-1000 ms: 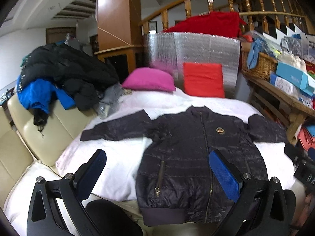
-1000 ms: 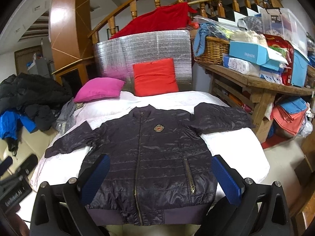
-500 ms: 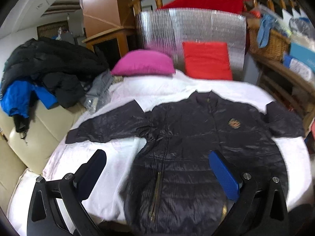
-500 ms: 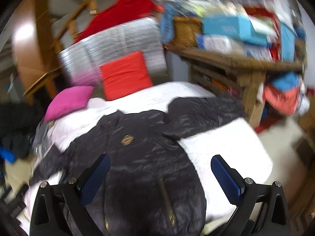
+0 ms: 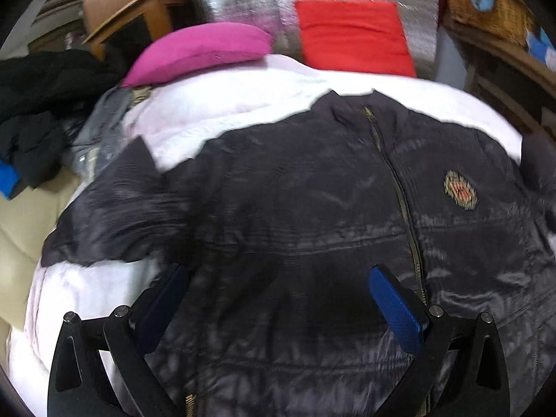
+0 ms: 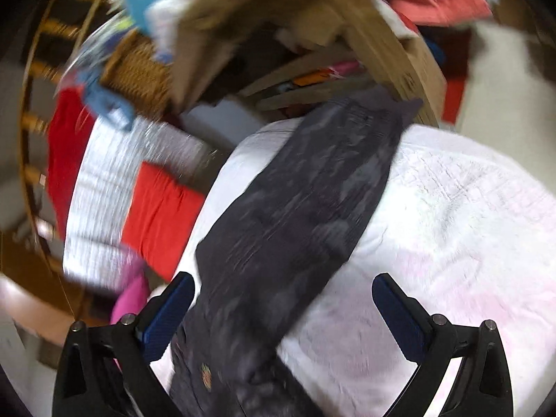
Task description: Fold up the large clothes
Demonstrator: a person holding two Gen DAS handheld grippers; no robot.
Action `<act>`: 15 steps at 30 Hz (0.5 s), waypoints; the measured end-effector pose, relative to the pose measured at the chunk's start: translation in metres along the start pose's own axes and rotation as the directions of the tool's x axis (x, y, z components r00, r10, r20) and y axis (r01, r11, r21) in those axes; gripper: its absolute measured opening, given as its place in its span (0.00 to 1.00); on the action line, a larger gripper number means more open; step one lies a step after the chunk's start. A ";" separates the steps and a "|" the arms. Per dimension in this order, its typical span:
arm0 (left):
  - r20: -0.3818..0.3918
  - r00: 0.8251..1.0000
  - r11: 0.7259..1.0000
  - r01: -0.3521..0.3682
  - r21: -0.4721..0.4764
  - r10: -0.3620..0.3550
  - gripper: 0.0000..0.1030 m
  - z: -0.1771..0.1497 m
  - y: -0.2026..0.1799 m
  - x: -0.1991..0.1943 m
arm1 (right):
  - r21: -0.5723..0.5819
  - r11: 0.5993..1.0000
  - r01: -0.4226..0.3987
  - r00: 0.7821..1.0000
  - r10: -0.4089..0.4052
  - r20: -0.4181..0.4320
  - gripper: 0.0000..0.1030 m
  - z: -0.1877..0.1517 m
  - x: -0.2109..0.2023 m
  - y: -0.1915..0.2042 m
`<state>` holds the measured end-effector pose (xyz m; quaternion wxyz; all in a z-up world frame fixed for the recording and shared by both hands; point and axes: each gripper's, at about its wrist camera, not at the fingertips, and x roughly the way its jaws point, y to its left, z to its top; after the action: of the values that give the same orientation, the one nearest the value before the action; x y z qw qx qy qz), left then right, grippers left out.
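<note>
White bedding [image 5: 226, 111] covers the bed and gives a broad, pale, soft surface on which the dark quilted jacket [image 5: 312, 208] lies face up, zip closed, collar toward the headboard end where a pink pillow [image 5: 201, 48] and a red cushion [image 5: 351, 34] lean against a silvery padded sheet [image 5: 243, 0]. Laying the garment flat with both sleeves out sideways makes sense for folding: every edge can be reached and the fold lines stay readable. From the left wrist view, the left gripper [image 5: 278, 299] hovers low over the chest and waist panel, to the left of the zip [image 5: 399, 191], jaws spread wide and holding nothing; the sleeve on that side [image 5: 114, 219] stretches out toward a cream sofa [image 5: 24, 215] piled with dark clothes [image 5: 45, 80]. The right gripper [image 6: 283, 305] is rolled hard to one side, so its view is tilted and smeared with motion; its jaws are likewise released and empty, and they frame the other sleeve [image 6: 312, 191], which runs away across the bedding toward a cluttered wooden shelf unit [image 6: 382, 52] beside the bed. That aim suggests the sleeve is the first target, probably to be brought in over the body. The slippery shell fabric will likely slide and spring back, so a firm pinch near the cuff [image 6: 375, 111] seems wise. No fold looks made yet; the task appears to be at its very start.
</note>
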<state>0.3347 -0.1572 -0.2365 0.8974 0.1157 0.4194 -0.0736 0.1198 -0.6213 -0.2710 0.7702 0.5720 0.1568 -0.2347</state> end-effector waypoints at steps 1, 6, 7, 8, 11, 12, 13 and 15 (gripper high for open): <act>-0.011 1.000 1.000 0.001 0.014 -0.001 1.00 -0.001 -0.004 0.006 | 0.037 0.999 -0.022 1.000 0.022 -0.005 1.00 0.009 0.010 -0.007; -0.006 1.000 1.000 -0.002 0.026 0.002 1.00 -0.001 -0.007 0.016 | 0.097 0.995 -0.033 0.999 0.035 -0.018 1.00 0.033 0.045 -0.021; 0.005 1.000 1.000 -0.006 0.023 0.006 1.00 -0.002 -0.006 0.015 | 0.119 0.992 -0.035 0.999 0.038 -0.026 1.00 0.038 0.054 -0.025; 0.012 1.000 1.000 -0.009 0.020 0.009 1.00 -0.002 -0.005 0.014 | 0.134 0.990 -0.035 0.999 0.040 -0.030 1.00 0.040 0.059 -0.027; 0.019 1.000 1.000 -0.002 0.017 0.002 1.00 -0.001 -0.004 0.014 | 0.205 0.979 -0.021 0.998 0.032 -0.047 1.00 0.046 0.081 -0.040; 0.021 1.000 1.000 -0.001 0.017 0.001 1.00 -0.001 -0.004 0.014 | 0.224 0.974 -0.026 0.998 0.040 -0.055 0.99 0.046 0.086 -0.044; 0.022 1.000 1.000 -0.003 0.020 0.002 1.00 -0.001 -0.004 0.015 | 0.253 0.967 -0.028 0.996 0.047 -0.070 0.98 0.047 0.096 -0.048; 0.017 1.000 1.000 -0.005 0.023 0.004 1.00 0.000 -0.006 0.019 | 0.263 0.965 -0.023 0.998 0.038 -0.053 0.97 0.049 0.101 -0.049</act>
<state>0.3451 -0.1636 -0.2517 0.8997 0.1265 0.4105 -0.0774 0.1770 -0.6979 -0.3483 0.6866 0.6775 0.1376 -0.2249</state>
